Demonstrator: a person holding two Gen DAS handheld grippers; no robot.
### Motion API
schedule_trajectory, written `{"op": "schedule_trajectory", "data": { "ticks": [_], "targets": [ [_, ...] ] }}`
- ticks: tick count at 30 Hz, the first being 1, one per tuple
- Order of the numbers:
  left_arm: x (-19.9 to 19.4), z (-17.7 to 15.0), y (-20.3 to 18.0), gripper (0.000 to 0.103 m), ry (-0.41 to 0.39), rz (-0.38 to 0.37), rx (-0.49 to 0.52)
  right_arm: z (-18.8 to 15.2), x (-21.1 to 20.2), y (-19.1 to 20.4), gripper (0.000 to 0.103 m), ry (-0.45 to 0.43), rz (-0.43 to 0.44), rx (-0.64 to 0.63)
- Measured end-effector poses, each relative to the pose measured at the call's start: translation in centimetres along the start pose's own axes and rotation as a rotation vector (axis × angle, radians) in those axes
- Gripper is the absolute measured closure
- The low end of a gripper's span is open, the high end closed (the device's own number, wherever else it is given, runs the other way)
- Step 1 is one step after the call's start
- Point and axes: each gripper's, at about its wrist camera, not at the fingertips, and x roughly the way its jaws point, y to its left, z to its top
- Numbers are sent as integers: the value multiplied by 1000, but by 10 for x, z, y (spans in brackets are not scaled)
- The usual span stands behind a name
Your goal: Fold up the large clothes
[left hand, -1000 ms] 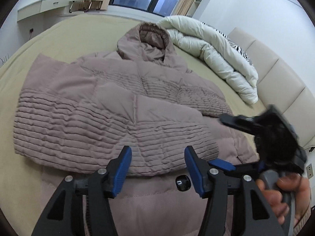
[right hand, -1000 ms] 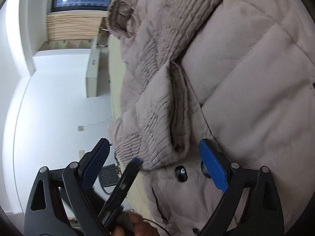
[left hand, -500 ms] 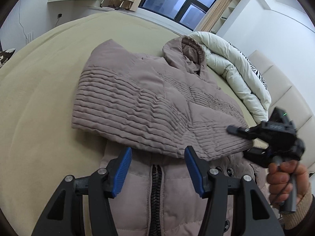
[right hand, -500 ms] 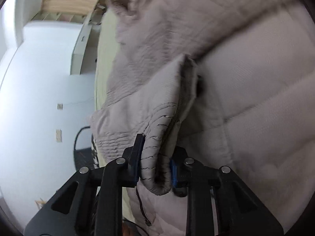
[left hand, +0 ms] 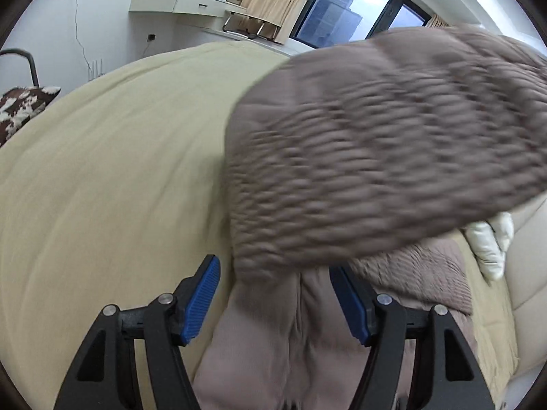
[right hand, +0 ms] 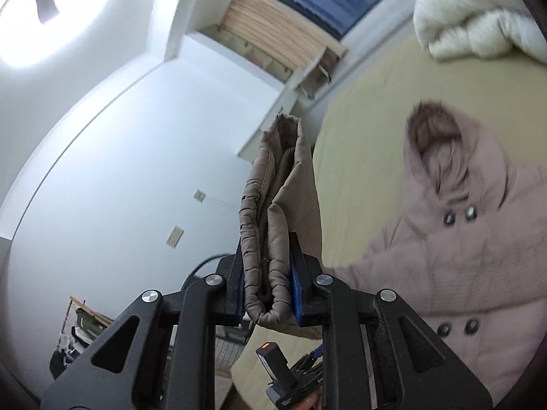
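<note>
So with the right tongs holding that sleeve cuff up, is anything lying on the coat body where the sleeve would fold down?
Nothing visible does. The right tongs are shut on the sleeve cuff, and the coat front shows only its own buttons and hood. The white duvet lies apart on the bed. The coat's lower part is out of view there.
</note>
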Motion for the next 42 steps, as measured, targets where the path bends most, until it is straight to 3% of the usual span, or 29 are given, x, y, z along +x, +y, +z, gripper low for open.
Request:
{"op": "schedule_trajectory", "data": {
  "ticks": [1,3,6,11,14,17,19,23,24,25,26,27,30,32,34,37,38,40,41,42],
  "targets": [
    [9,6,-4,38,0,21,13,9,-8,-4,84,-22,-2,-2],
    [27,16,-5,60,10,55,10,18,-36,-21,84,-63,-15,10],
    [46,24,0,67,26,78,-7,27,-79,-72,84,-122,-75,46],
    [71,13,3,84,67,116,63,13,-123,-214,84,-183,-261,239],
    [79,13,0,85,77,123,87,-14,-132,-289,84,-163,-381,355],
    [78,12,-7,86,82,120,130,-40,-130,-334,84,-121,-471,438],
    [72,9,-12,82,80,124,179,-53,-130,-341,84,-139,-455,464],
    [62,0,-23,73,71,151,298,-55,-134,-318,79,-185,-492,349],
    [60,-1,-26,71,67,163,331,-59,-138,-299,62,-190,-477,316],
    [57,-2,-29,71,64,168,355,-57,-139,-286,24,-198,-470,284],
    [52,-4,-31,70,62,168,375,-54,-140,-273,8,-213,-476,256],
    [47,-5,-32,69,59,164,384,-52,-142,-260,0,-242,-470,223],
    [26,-7,-29,54,21,128,357,-42,-124,-233,0,-197,-486,96],
    [12,-5,-25,54,-17,124,343,-42,-108,-231,0,-115,-492,83],
    [7,3,-20,54,-40,99,314,-45,-94,-235,9,-68,-472,100],
    [17,18,-20,56,-40,87,303,-48,-88,-250,13,-59,-563,137],
    [20,23,-24,59,-43,81,315,-50,-88,-259,18,-50,-547,167],
    [26,25,-31,60,-22,74,341,-53,-79,-271,39,14,-538,182],
    [31,23,-33,64,8,58,344,-55,-70,-270,43,68,-595,136],
    [33,20,-34,65,29,46,344,-56,-62,-273,57,102,-634,97]
  ]
}}
